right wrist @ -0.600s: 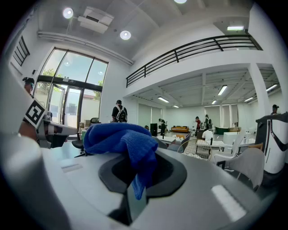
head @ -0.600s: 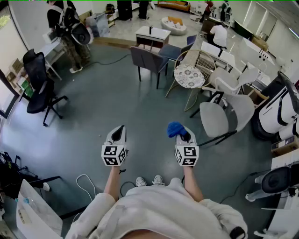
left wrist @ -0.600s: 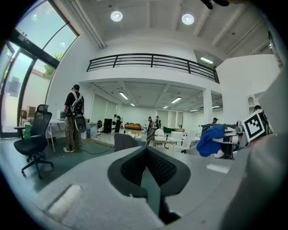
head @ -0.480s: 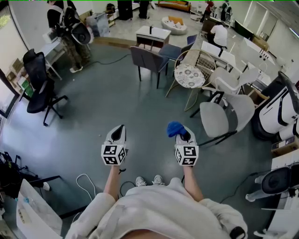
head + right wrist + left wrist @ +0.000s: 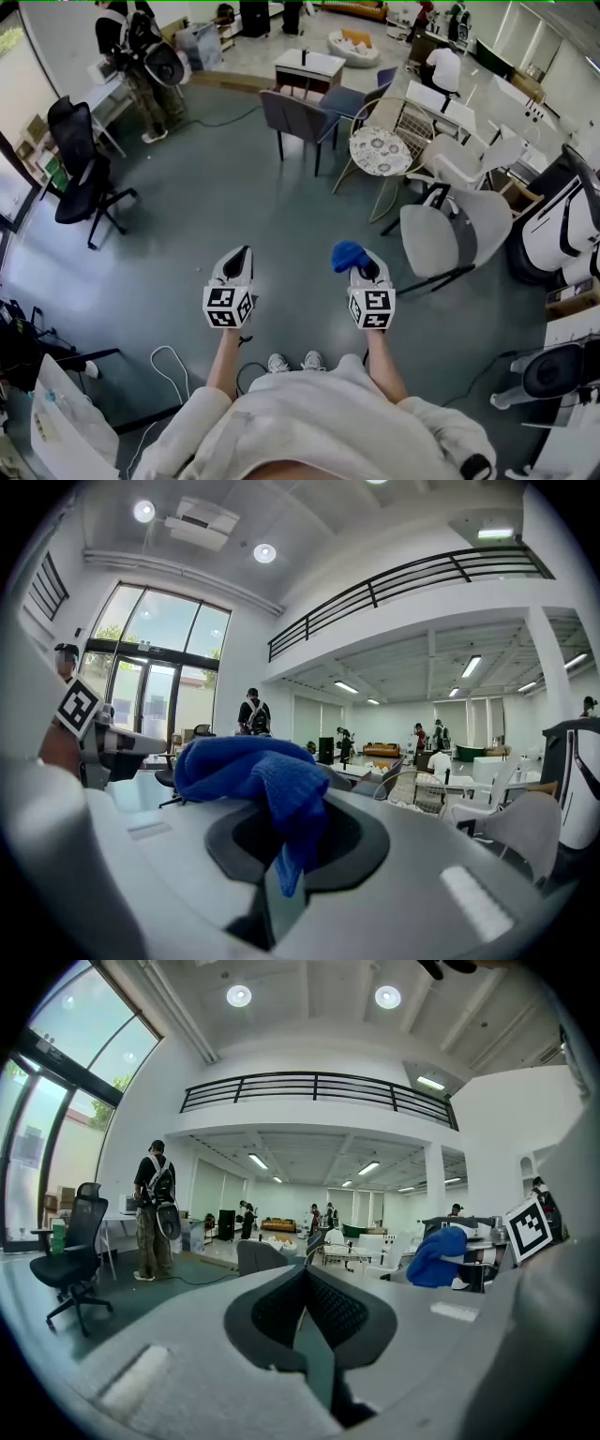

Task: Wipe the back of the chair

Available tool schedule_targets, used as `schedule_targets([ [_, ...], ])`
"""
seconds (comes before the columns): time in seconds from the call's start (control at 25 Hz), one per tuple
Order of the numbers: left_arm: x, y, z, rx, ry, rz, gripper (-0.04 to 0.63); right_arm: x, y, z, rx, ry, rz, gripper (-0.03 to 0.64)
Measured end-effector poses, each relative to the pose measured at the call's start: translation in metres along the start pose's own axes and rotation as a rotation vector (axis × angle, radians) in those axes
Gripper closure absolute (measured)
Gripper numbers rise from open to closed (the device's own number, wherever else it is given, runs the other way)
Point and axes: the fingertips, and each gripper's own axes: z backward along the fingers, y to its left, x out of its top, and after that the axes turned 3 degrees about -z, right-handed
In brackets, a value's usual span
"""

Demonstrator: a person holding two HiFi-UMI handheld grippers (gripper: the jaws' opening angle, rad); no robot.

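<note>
1. Our right gripper [image 5: 364, 270] is pinching a blue cloth [image 5: 347, 255]. The jaws are clamped on it, and the cloth bunches up over the tips.
2. Our left gripper [image 5: 240, 258] has its jaws pressed together and is empty.
3. We hold both side by side above the grey floor [image 5: 187, 216], just ahead of our shoes [image 5: 291, 361].
4. The dark chair [image 5: 298, 117] stands ahead with its back facing our way, well apart from both grippers.
5. A white chair [image 5: 450, 234] sits off to our right, nearer the cloth but not touching it.
</note>
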Motion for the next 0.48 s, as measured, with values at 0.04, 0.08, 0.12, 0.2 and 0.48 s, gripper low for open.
schedule_targets([
  [0.04,0.0,-0.002,-0.002,0.001,0.0,0.0,0.595,0.0,-0.002,-0.001,0.005,-0.001,0.001,0.571],
  [0.08,0.0,-0.005,-0.005,0.003,0.0,0.0,0.595,0.0,-0.004,-0.003,0.01,-0.003,0.003,0.571],
  [0.12,0.001,-0.008,-0.007,0.005,0.0,-0.001,0.595,0.001,-0.007,-0.005,0.015,-0.005,0.003,0.571],
  [0.2,0.002,-0.013,-0.011,0.011,-0.002,-0.003,0.595,0.003,-0.012,-0.007,0.024,-0.009,0.0,0.571],
  [0.48,-0.002,-0.033,-0.025,0.028,0.005,0.004,0.595,-0.003,-0.033,-0.011,0.046,0.005,-0.007,0.571],
])
